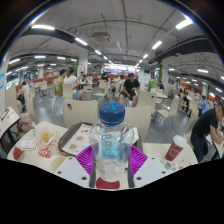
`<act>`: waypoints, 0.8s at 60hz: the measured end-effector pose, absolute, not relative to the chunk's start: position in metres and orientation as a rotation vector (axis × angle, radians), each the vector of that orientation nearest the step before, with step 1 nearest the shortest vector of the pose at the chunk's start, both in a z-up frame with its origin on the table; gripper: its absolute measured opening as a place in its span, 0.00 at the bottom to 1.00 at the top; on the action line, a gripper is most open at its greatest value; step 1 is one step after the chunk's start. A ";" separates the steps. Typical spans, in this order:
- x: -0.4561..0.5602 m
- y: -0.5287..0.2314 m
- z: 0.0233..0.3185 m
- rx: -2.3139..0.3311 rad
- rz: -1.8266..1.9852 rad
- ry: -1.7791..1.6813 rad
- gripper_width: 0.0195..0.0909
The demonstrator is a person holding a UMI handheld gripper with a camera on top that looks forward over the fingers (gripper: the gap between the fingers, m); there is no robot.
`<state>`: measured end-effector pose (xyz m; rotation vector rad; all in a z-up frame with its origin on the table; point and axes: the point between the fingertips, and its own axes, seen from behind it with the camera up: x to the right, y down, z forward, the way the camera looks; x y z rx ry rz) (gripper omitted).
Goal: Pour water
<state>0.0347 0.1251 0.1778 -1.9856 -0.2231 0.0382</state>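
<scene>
Fingers first: your gripper [111, 160] has its two purple pads [86, 157] pressed against either side of a clear water bottle [111, 140], so it reads as clamped on the bottle at mid-body. That bottle stands upright between the fingers, its blue cap [112, 113] on top and apparently screwed on; whether its base rests on the table [60, 160] or hangs just above it you cannot tell from here.

Judging by that cap, the pour has not begun. If the cap is truly sealed, nothing will come out, so check it before you tip. A red paper cup [176, 148] stands on the table to the right of the bottle, apart from it, and looks like the likely target. Bring the bottle's mouth over the cup's rim before you tilt, then tilt slowly about the neck so the stream starts thin. Keep the squeeze firm but modest, since a thin plastic bottle will probably buckle and spurt under a hard grip.

To the left of the bottle lie food trays [40, 140] with leftovers, so swing away from them. People sit at tables further back in the hall.

No brand or writing can be read on the bottle, the cup or the trays.
</scene>
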 end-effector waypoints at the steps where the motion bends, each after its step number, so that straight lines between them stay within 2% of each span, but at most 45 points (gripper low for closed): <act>1: 0.034 0.124 0.174 -1.992 0.055 -0.214 0.33; 11: 0.035 0.128 0.124 -2.042 0.114 -0.180 0.33; 25: 0.040 0.121 0.072 -2.107 0.128 -0.142 0.33; 35: 0.039 0.117 0.074 -2.062 0.097 -0.180 0.35; 48: 0.042 0.111 0.067 -2.132 0.061 -0.151 0.57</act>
